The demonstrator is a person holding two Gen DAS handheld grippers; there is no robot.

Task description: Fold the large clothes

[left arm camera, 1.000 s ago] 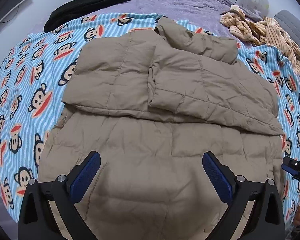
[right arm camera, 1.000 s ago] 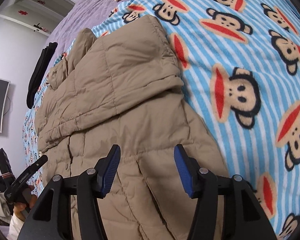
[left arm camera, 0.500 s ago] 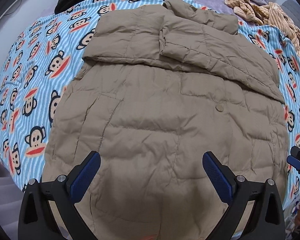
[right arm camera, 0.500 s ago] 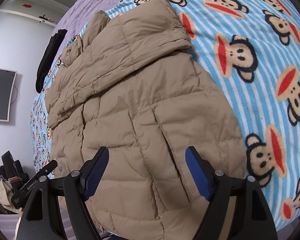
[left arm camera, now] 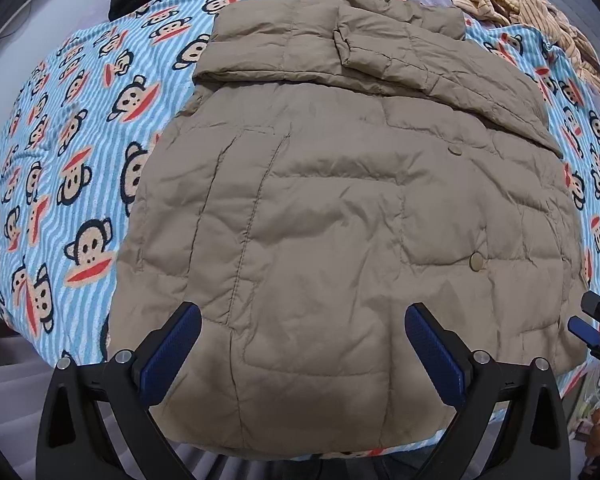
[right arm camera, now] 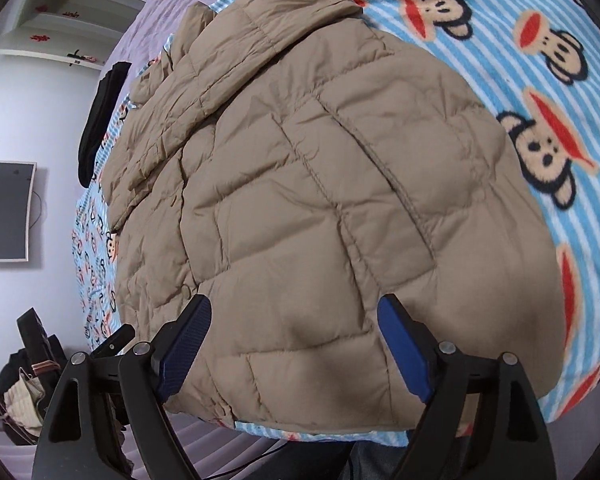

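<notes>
A tan quilted puffer jacket [left arm camera: 340, 208] lies spread on a blue striped monkey-print blanket [left arm camera: 76, 168], its sleeves folded across the chest at the far end. The hem hangs near the bed's front edge. My left gripper [left arm camera: 302, 344] hovers above the hem, jaws wide, nothing between the blue pads. In the right wrist view the same jacket [right arm camera: 320, 200] fills the middle. My right gripper [right arm camera: 294, 344] is over the hem's right part, its jaws opening wider, with only the jacket's surface below them and nothing pinched. Its tip [left arm camera: 592, 324] shows at the left view's right edge.
A black garment [right arm camera: 100, 116] lies at the far left on the purple bedspread [right arm camera: 156, 12]. Beige striped clothing [left arm camera: 520, 0] is heaped at the far right. A wall screen [right arm camera: 8, 212] and shelves sit beyond the bed. The bed's front edge [right arm camera: 340, 434] is just under the grippers.
Both grippers have drawn back toward the jacket's hem and the bed's front edge. The right gripper's jaws have spread wider. The jacket has not moved.
</notes>
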